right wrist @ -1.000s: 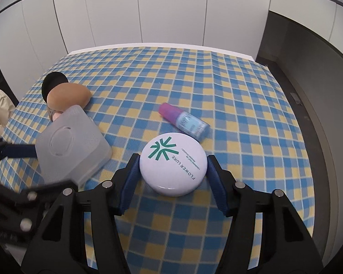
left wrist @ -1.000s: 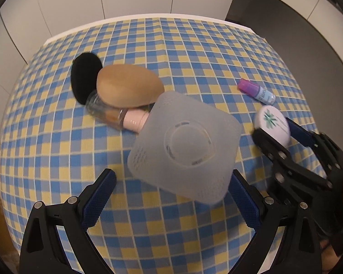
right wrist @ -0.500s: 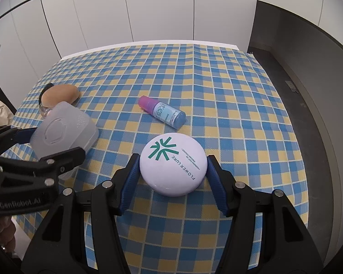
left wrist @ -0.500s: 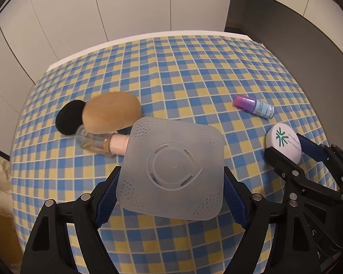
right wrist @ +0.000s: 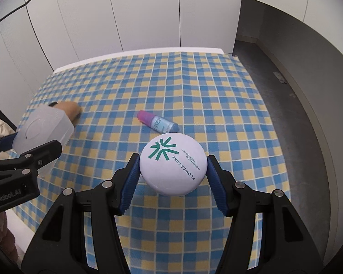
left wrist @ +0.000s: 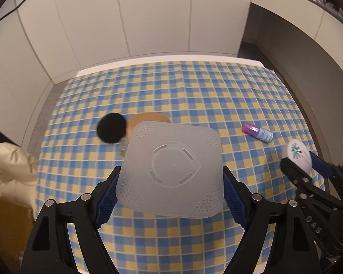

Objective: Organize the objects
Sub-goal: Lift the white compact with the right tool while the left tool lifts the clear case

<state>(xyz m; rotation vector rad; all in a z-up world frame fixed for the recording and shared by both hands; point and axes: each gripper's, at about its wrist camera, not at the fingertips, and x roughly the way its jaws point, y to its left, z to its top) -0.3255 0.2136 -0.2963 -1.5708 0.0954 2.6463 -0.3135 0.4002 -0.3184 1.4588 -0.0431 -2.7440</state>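
Observation:
My left gripper (left wrist: 171,177) is shut on a translucent square plastic box (left wrist: 171,141), held bottom-up above the checked tablecloth (left wrist: 194,96). Behind the box lie a black puff (left wrist: 112,131) and a tan sponge (left wrist: 148,117); a glass bottle (left wrist: 124,146) is mostly hidden by the box. My right gripper (right wrist: 173,166) is shut on a round white compact (right wrist: 169,153) with a green logo, also off the cloth. A small bottle with a purple cap (right wrist: 157,122) lies just beyond it. In the right wrist view the left gripper (right wrist: 29,143) and the box (right wrist: 43,127) sit at the left edge.
A cream cloth bundle (left wrist: 9,166) and a brown cardboard box (left wrist: 6,217) sit off the table's left side. White cabinet panels (left wrist: 148,22) stand behind the table. Grey floor (right wrist: 285,91) runs along the right edge.
The left jaws closed onto the translucent box and lifted it off the cloth. Both grippers rose, so the table looks farther away. The compact stayed in the right gripper's grip.

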